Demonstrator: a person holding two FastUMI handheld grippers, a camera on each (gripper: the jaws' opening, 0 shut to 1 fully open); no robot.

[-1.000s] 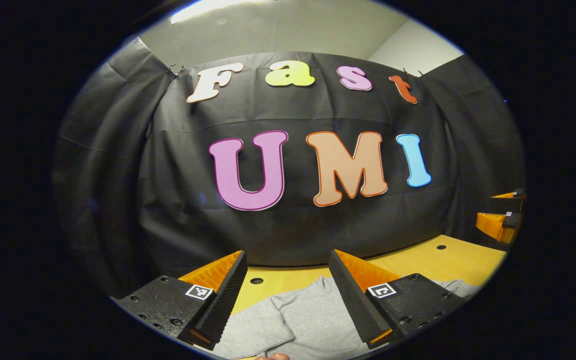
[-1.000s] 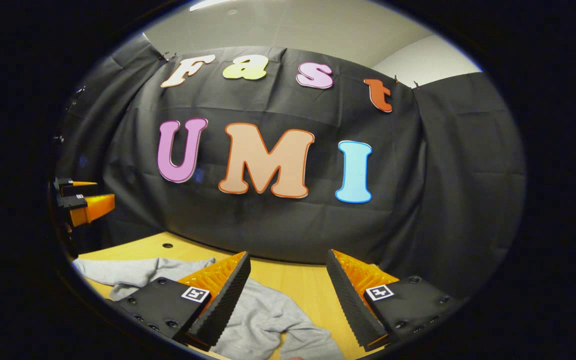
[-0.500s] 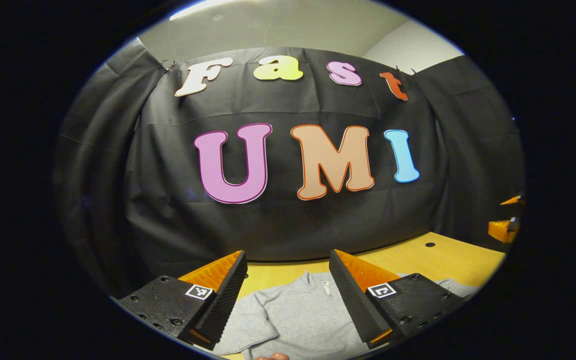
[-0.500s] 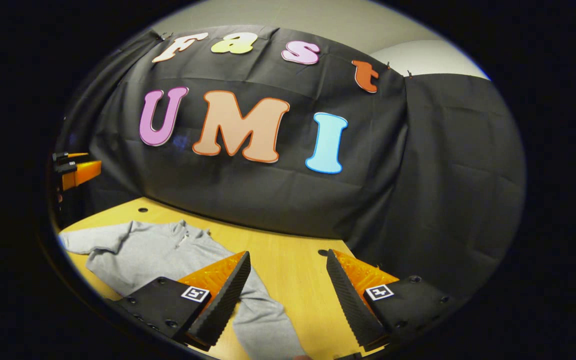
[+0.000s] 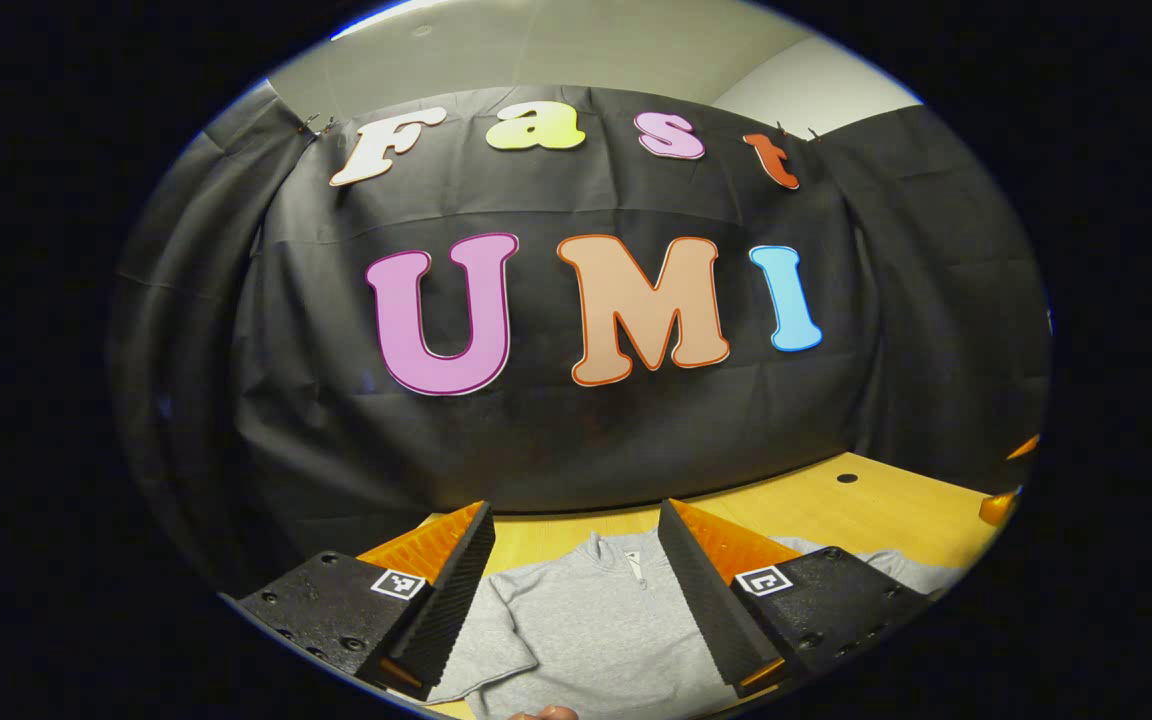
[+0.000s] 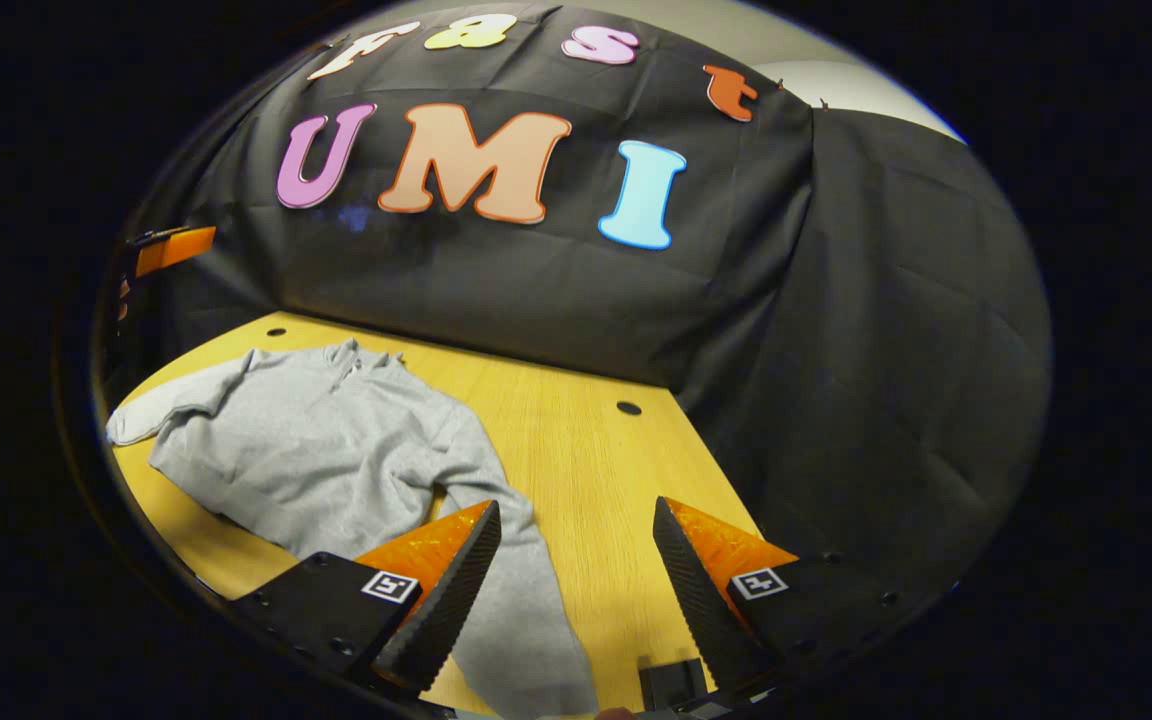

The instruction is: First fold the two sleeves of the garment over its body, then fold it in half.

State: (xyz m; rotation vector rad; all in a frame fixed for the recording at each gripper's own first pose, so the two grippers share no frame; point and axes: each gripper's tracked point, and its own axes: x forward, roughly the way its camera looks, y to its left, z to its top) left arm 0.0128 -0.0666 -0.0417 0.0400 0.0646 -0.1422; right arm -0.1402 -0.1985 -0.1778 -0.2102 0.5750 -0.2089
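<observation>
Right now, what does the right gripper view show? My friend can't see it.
A gray sweatshirt lies spread on a yellow wooden table, one long sleeve stretching toward the camera. The right hand-held gripper hangs open above that sleeve, holding nothing, with black cloth behind the table.

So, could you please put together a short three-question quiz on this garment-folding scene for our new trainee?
1. True or false: the right gripper is shut on a sleeve of the grey sweatshirt.
2. Multiple choice: the sweatshirt lies on (a) a wooden table, (b) a metal tray, (c) the floor.
3. Fill in: in the right gripper view, the sleeve that runs down toward the fingers is ____ folded over the body.

Key: 1 false, its jaws stand open above the table, as do the left gripper's. 2 a. 3 not yet.
</observation>
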